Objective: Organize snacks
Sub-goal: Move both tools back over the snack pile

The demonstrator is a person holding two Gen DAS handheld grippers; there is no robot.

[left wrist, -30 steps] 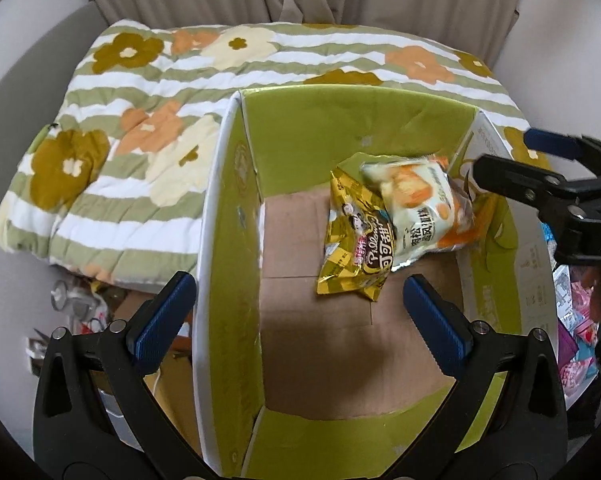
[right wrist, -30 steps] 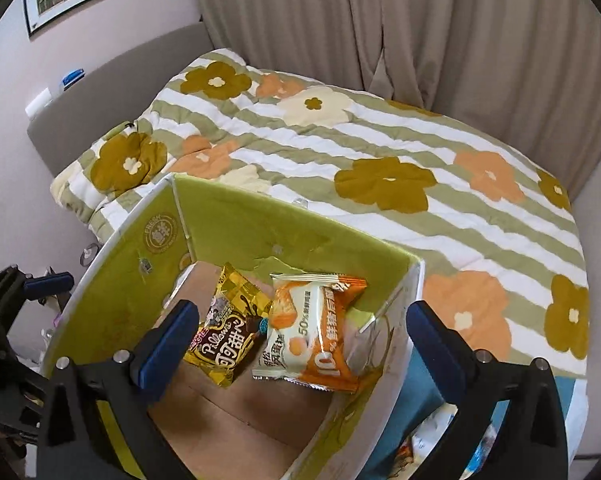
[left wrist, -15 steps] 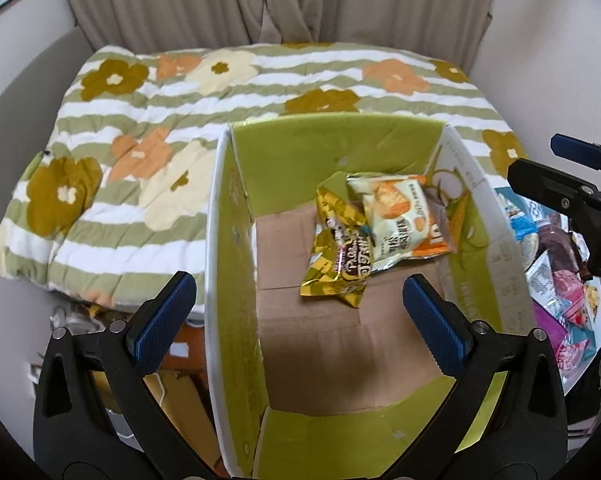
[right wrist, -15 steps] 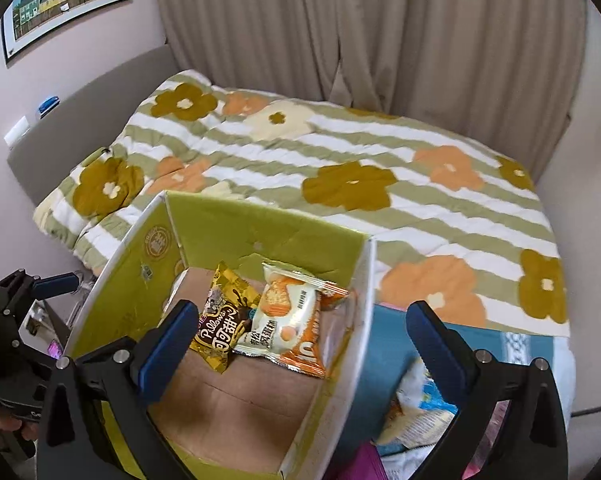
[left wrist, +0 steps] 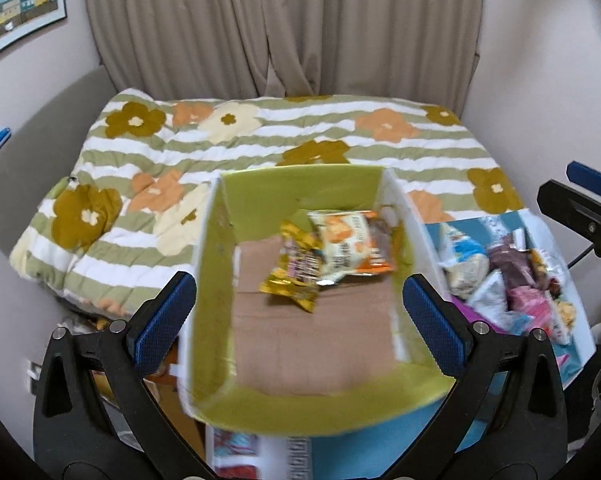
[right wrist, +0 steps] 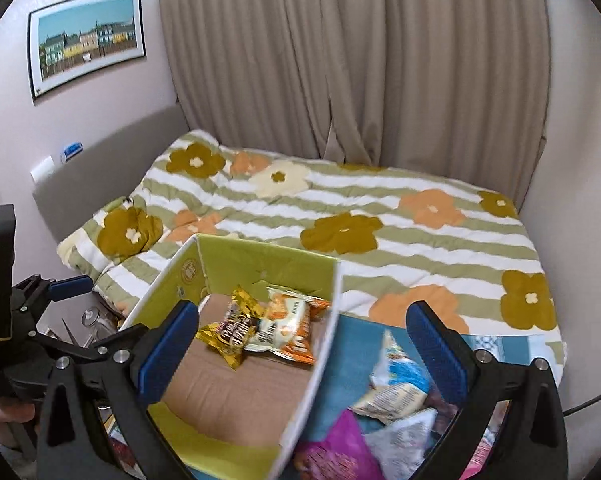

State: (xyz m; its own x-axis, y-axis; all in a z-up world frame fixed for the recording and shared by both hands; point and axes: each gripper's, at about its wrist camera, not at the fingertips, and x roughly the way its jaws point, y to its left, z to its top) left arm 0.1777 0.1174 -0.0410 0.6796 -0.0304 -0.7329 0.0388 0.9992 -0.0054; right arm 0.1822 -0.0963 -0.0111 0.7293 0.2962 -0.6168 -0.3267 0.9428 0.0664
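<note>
Presently we list one green cardboard box (left wrist: 300, 404), open at the top, brown floor. Inside it, toward the far wall: one gold snack packet (left wrist: 296, 276), and one white-and-orange snack packet (left wrist: 348, 246) overlapping its edge. Just beside the box, on its right, a blue tray (right wrist: 340, 364) holds a loose heap of mixed snack bags (left wrist: 504, 280), white, pink, purple. We hold the left gripper (left wrist: 300, 314) above the box, fingers wide apart, nothing between them. The right gripper (right wrist: 300, 348) likewise gapes, straddling the box's right wall. Behind: a flowered striped quilt (right wrist: 380, 216).
</note>
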